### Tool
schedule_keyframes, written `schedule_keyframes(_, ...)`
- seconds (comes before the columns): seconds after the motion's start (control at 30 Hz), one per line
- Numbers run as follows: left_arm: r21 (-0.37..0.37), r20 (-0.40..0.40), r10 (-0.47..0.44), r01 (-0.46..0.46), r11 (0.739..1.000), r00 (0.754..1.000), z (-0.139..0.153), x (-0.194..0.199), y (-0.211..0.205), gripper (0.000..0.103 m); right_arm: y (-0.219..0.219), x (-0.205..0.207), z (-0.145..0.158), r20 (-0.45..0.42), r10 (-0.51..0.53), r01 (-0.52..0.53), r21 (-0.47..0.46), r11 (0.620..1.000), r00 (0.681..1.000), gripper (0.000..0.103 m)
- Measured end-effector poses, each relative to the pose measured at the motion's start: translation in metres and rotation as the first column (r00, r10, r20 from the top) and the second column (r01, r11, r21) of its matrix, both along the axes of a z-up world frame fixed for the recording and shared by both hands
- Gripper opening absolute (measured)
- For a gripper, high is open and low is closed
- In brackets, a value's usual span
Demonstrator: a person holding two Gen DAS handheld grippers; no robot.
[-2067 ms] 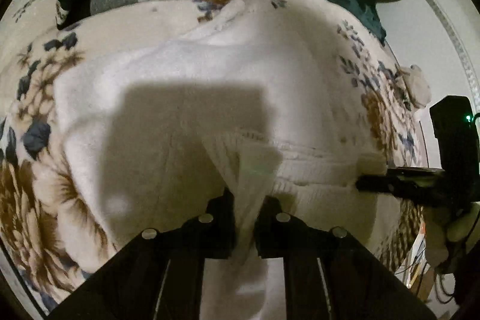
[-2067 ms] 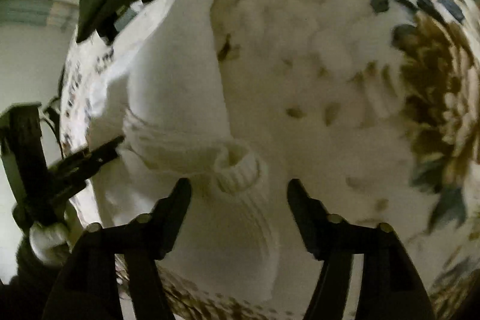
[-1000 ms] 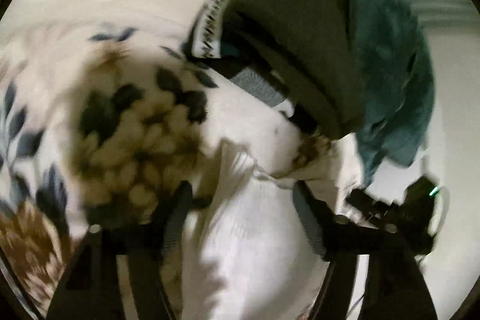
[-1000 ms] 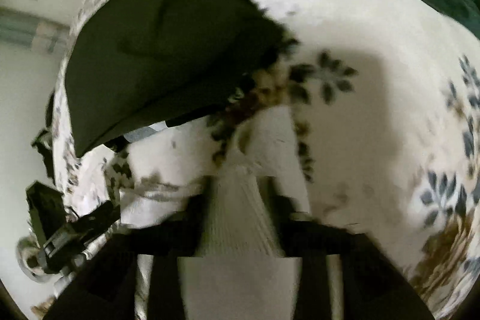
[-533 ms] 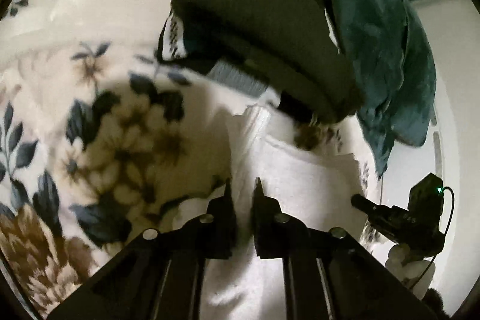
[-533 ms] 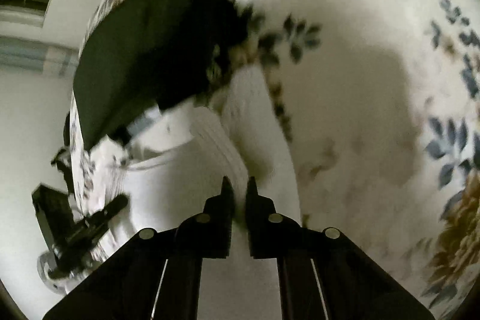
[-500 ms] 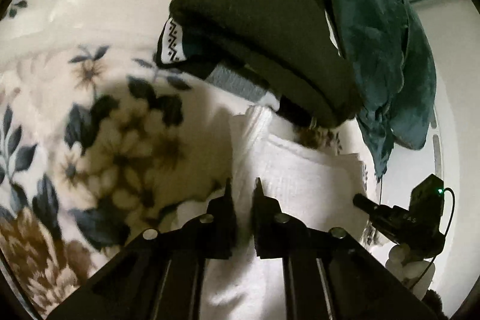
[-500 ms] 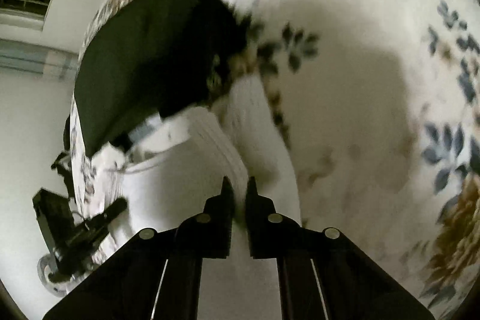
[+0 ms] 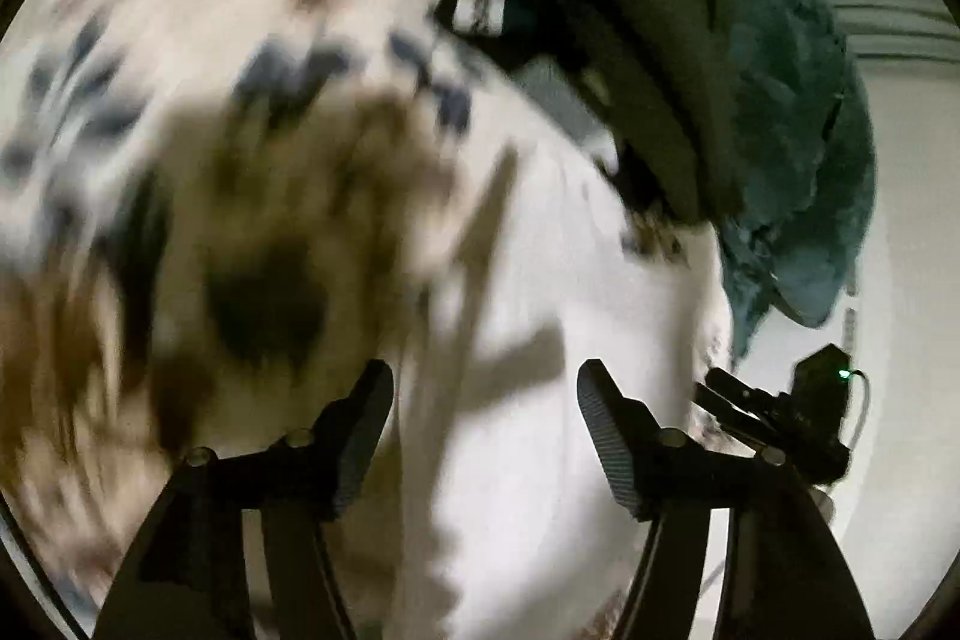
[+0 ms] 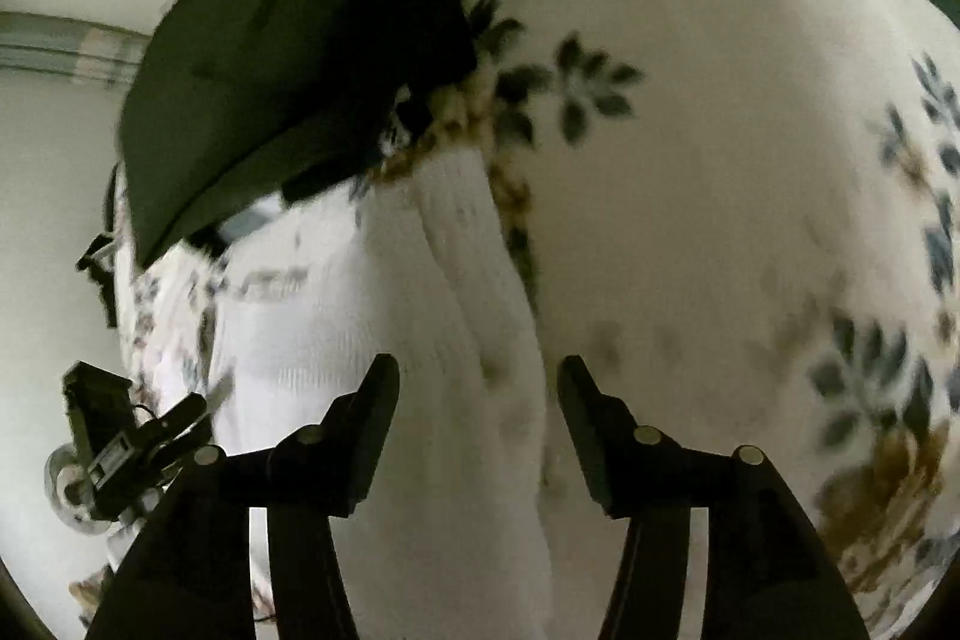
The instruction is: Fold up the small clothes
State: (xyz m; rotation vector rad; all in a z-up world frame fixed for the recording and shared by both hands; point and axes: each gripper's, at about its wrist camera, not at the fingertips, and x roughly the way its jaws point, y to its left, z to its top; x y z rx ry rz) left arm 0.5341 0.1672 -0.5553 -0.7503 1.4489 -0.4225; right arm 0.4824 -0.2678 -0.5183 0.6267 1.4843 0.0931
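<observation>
A white knit garment (image 9: 540,292) lies folded on the floral blanket (image 9: 180,40); in the right wrist view its ribbed edge (image 10: 456,268) runs up between my fingers. My left gripper (image 9: 485,388) is open and empty just above the garment's left part. My right gripper (image 10: 477,382) is open and empty over the garment's right edge. The right gripper also shows at the right of the left wrist view (image 9: 774,412), and the left gripper at the lower left of the right wrist view (image 10: 138,436). The left view is blurred.
A stack of folded dark clothes (image 9: 612,10) lies just beyond the white garment, also in the right wrist view (image 10: 282,70). A teal cloth (image 9: 792,142) is bunched at the far right. The floral blanket (image 10: 750,160) spreads to the right.
Both grippers were shut on the white garment's far edge half a second ago; both have opened and let it go. The left view has swung and blurred.
</observation>
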Motion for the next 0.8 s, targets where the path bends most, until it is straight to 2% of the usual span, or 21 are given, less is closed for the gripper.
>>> schedule_keyframes(0.13, 0.006, -0.048, -0.049, 0.049, 0.999, 0.998, -0.001, -0.073, -0.013, 0.062, 0.005, -0.061, -0.011, -0.080, 0.016, -0.007, 0.104, 0.995, 0.997, 0.058)
schedule_keyframes(0.23, 0.019, -0.065, -0.063, 0.065, 0.998, 0.996, -0.012, -0.107, -0.031, 0.058, 0.022, -0.094, -0.034, -0.150, 0.045, -0.017, 0.184, 0.983, 0.988, 0.058)
schedule_keyframes(0.27, 0.037, -0.059, -0.066, 0.068, 0.997, 0.996, -0.014, -0.114, -0.037, 0.055, 0.027, -0.101, -0.043, -0.174, 0.050, -0.015, 0.196, 0.980, 0.983, 0.058)
schedule_keyframes(0.3, 0.044, -0.050, -0.075, 0.077, 0.996, 0.996, -0.014, -0.118, -0.042, 0.035, 0.032, -0.108, -0.051, -0.196, 0.045, -0.005, 0.202, 0.979, 0.980, 0.058)
schedule_keyframes(0.33, 0.064, -0.046, -0.076, 0.079, 0.995, 0.996, -0.012, -0.118, -0.050, 0.029, 0.033, -0.113, -0.054, -0.194, 0.034, 0.005, 0.200, 0.980, 0.980, 0.053)
schedule_keyframes(0.37, 0.084, -0.039, -0.071, 0.074, 0.994, 0.997, -0.010, -0.118, -0.051, 0.028, 0.035, -0.115, -0.055, -0.185, 0.028, 0.009, 0.193, 0.981, 0.982, 0.043)
schedule_keyframes(0.4, 0.103, -0.025, -0.062, 0.064, 0.993, 0.998, -0.005, -0.118, -0.049, 0.024, 0.035, -0.115, -0.054, -0.180, 0.028, 0.006, 0.187, 0.982, 0.983, 0.018)
schedule_keyframes(0.5, 0.143, -0.002, -0.070, 0.069, 0.987, 0.998, 0.001, -0.114, -0.046, 0.021, 0.026, -0.113, -0.045, -0.160, 0.006, 0.009, 0.090, 0.996, 0.987, 0.009)
schedule_keyframes(0.53, 0.142, -0.017, -0.088, 0.089, 0.986, 0.996, -0.005, -0.113, -0.045, 0.021, 0.022, -0.113, -0.044, -0.158, 0.002, 0.002, 0.024, 1.000, 0.987, 0.007)
schedule_keyframes(0.6, 0.122, -0.065, -0.107, 0.114, 0.986, 0.992, -0.019, -0.114, -0.040, 0.021, 0.019, -0.112, -0.055, -0.212, 0.008, -0.006, 0.011, 1.000, 0.977, 0.007)
schedule_keyframes(0.67, 0.038, -0.097, -0.111, 0.115, 0.993, 0.989, -0.021, -0.117, -0.040, 0.023, 0.028, -0.108, -0.055, -0.217, 0.051, -0.051, 0.009, 0.999, 0.975, 0.007)
schedule_keyframes(0.77, -0.011, -0.073, -0.063, 0.063, 0.998, 0.995, -0.004, -0.113, -0.025, 0.042, 0.030, -0.096, -0.044, -0.191, 0.066, -0.058, 0.047, 0.997, 0.979, 0.010)
schedule_keyframes(0.8, -0.031, -0.059, -0.034, 0.032, 0.999, 0.998, 0.001, -0.110, -0.018, 0.063, 0.026, -0.093, -0.042, -0.176, 0.054, -0.041, 0.076, 0.996, 0.983, 0.021)
